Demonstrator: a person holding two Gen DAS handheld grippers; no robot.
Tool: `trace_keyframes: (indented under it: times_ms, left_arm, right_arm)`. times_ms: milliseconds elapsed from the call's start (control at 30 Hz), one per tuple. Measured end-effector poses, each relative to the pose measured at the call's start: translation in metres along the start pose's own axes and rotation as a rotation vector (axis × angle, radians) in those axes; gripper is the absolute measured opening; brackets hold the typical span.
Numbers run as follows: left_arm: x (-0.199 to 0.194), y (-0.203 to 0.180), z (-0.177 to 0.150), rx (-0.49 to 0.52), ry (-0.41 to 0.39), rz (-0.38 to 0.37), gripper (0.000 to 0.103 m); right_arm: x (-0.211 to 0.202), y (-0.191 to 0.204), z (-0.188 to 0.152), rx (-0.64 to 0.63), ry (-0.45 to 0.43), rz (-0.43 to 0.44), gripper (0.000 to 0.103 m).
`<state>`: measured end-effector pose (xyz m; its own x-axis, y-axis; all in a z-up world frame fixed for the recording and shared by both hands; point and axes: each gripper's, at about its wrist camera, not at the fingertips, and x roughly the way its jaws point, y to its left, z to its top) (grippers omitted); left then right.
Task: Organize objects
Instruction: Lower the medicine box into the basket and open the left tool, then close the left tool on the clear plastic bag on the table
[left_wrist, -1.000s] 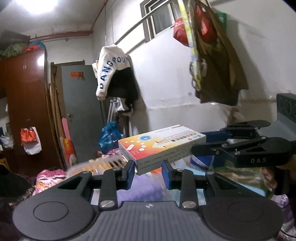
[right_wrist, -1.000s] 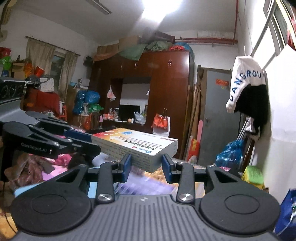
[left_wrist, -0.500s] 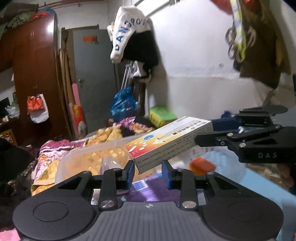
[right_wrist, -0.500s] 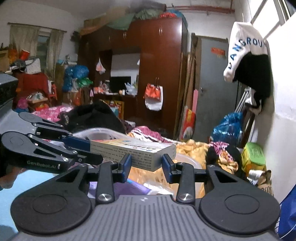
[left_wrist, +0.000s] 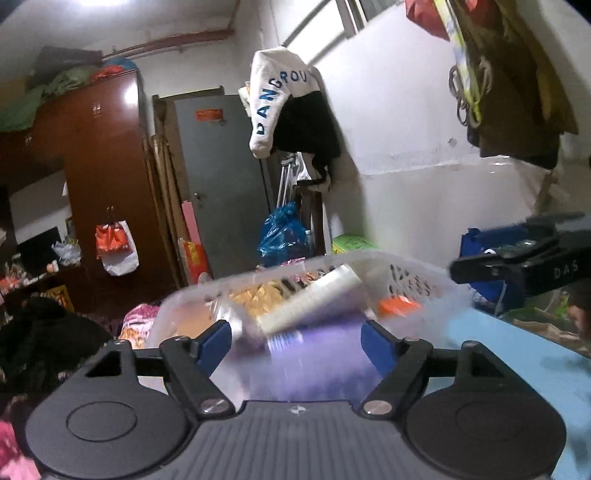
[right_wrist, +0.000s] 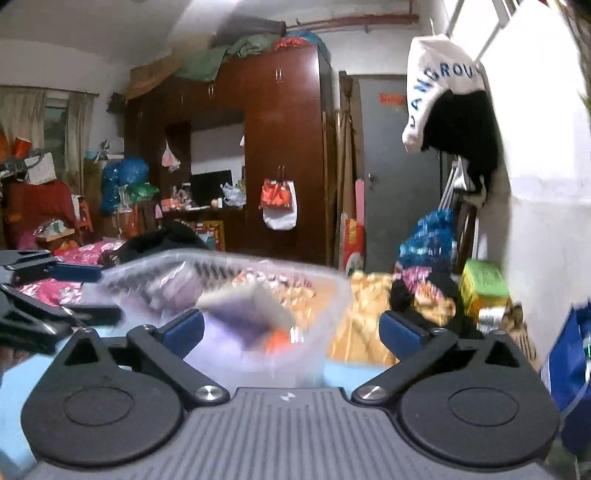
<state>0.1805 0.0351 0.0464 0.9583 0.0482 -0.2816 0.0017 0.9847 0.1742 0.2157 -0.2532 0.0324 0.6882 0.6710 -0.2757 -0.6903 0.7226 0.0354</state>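
Note:
A clear plastic basket (left_wrist: 417, 275) stands on the light blue table (left_wrist: 509, 354). The white medicine box (left_wrist: 314, 299) lies tilted inside it, blurred, next to a small orange item (left_wrist: 397, 305) and a purple item (left_wrist: 317, 347). My left gripper (left_wrist: 297, 341) is open and empty just in front of the basket. My right gripper (right_wrist: 291, 326) is open and empty at the basket's near side (right_wrist: 221, 291). The right gripper's fingers (left_wrist: 517, 266) show at the right of the left wrist view.
A bed with yellow and pink bedding (right_wrist: 365, 314) lies behind the table. A green box (right_wrist: 484, 288) sits by the white wall. A brown wardrobe (right_wrist: 284, 155) and a grey door (left_wrist: 218, 192) stand at the back. A blue bag (right_wrist: 569, 354) hangs at right.
Both grippers opened and let go of the medicine box, which dropped into the basket. Both grippers drew apart and back.

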Motion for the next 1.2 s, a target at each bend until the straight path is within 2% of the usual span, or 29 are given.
trace_keyframes:
  times_ms: [167, 333, 467, 567, 667, 733, 933, 1067, 1167, 1200]
  left_arm:
    - [-0.048, -0.012, -0.054, -0.028, -0.001, -0.014, 0.081]
    - [-0.088, -0.024, -0.102, -0.06, 0.024, -0.027, 0.081]
    - [-0.105, -0.033, -0.118, -0.061, 0.034, 0.005, 0.081]
    - [-0.113, -0.038, -0.121, -0.073, 0.035, -0.022, 0.081]
    - [-0.116, -0.051, -0.13, -0.039, 0.052, -0.045, 0.081]
    - [-0.109, -0.059, -0.135, -0.021, 0.075, -0.052, 0.081]
    - [-0.098, -0.053, -0.143, -0.086, 0.103, -0.086, 0.081]
    - [-0.097, -0.048, -0.146, -0.102, 0.098, -0.105, 0.081]
    - [-0.097, -0.048, -0.146, -0.099, 0.096, -0.116, 0.075]
    - [-0.096, -0.047, -0.146, -0.099, 0.094, -0.118, 0.069]
  right_arm:
    - [-0.02, -0.012, -0.049, 0.103, 0.103, 0.039, 0.103]
    - [-0.028, -0.01, -0.068, 0.147, 0.147, 0.05, 0.103]
    - [-0.023, -0.003, -0.076, 0.13, 0.171, 0.033, 0.102]
    - [-0.014, -0.004, -0.074, 0.137, 0.186, 0.044, 0.098]
    - [-0.008, -0.003, -0.076, 0.128, 0.219, 0.052, 0.09]
    - [-0.009, -0.001, -0.079, 0.115, 0.226, 0.057, 0.088]
    - [-0.009, 0.013, -0.081, 0.057, 0.226, 0.08, 0.073]
    - [-0.009, 0.02, -0.082, 0.034, 0.217, 0.096, 0.058]
    - [-0.01, 0.02, -0.083, 0.035, 0.203, 0.103, 0.047]
    - [-0.011, 0.02, -0.083, 0.035, 0.197, 0.1, 0.046]
